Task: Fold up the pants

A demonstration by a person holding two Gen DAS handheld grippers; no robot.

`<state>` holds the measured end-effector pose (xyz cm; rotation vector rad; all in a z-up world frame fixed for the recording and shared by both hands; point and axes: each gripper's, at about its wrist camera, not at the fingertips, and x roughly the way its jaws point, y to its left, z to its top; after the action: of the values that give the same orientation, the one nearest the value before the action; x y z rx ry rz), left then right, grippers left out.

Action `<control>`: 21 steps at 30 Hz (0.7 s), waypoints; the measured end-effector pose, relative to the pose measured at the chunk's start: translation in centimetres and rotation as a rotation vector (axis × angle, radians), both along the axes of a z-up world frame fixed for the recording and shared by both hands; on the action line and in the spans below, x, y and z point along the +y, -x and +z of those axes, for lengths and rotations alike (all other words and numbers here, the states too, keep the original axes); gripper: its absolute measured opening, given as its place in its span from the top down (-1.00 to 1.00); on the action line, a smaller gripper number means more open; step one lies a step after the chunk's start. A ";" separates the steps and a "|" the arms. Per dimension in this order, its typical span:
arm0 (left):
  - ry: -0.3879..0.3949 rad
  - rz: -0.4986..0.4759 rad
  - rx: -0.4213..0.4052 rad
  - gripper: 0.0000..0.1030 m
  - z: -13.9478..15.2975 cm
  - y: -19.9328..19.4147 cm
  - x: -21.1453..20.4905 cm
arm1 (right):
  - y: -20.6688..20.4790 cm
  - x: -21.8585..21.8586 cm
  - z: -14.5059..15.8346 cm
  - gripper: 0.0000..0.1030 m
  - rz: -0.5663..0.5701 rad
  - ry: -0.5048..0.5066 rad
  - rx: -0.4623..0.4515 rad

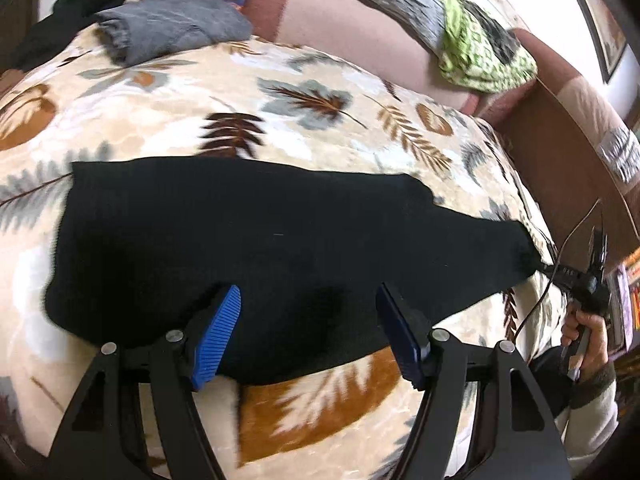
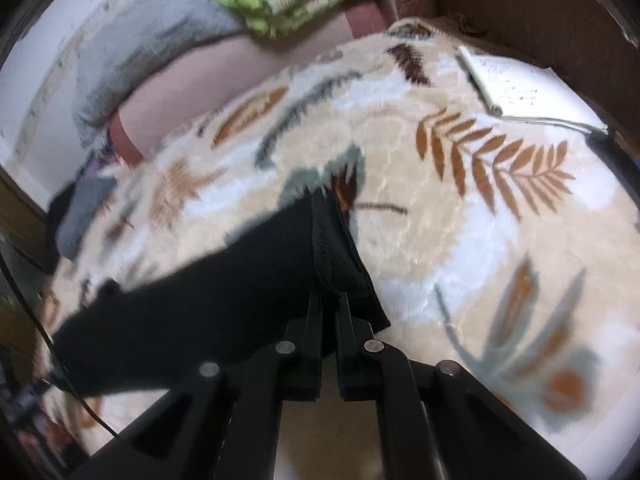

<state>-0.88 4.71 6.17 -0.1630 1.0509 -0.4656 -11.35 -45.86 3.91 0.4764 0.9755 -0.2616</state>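
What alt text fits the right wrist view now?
The right gripper is shut on the hem of the black fabric pants, which lie across a beige leaf-patterned fleece blanket. An open white notebook lies beyond.

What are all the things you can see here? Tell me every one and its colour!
black fabric pants: one, black, spread flat across the blanket
plush leaf-print blanket: one, cream with brown and grey leaves, under the pants
folded grey garment: one, grey, far corner of the blanket
green patterned cloth: one, lime green and white, on the pink sofa back
open paper notebook: one, white, far right edge of the blanket
left gripper: one, black with blue pads, open above the pants
right gripper: one, black, shut on the pants' end
person's hand: one, holding the right gripper's handle
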 end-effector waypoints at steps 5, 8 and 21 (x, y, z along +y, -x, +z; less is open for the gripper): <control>0.030 0.071 0.000 -0.35 0.8 0.1 3.5 | 0.6 1.4 1.9 0.32 0.038 0.007 -0.078; -0.004 0.126 -0.018 -0.37 1.8 0.1 5.6 | 0.7 3.4 3.8 0.28 0.093 0.037 -0.152; 0.019 0.384 0.060 -0.49 -0.8 -0.8 12.8 | -3.9 28.1 3.3 0.06 0.867 -0.078 -0.321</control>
<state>-0.12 17.51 5.34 -0.3892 1.0439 -0.1233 -7.43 -17.79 7.23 0.1247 0.7971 0.6180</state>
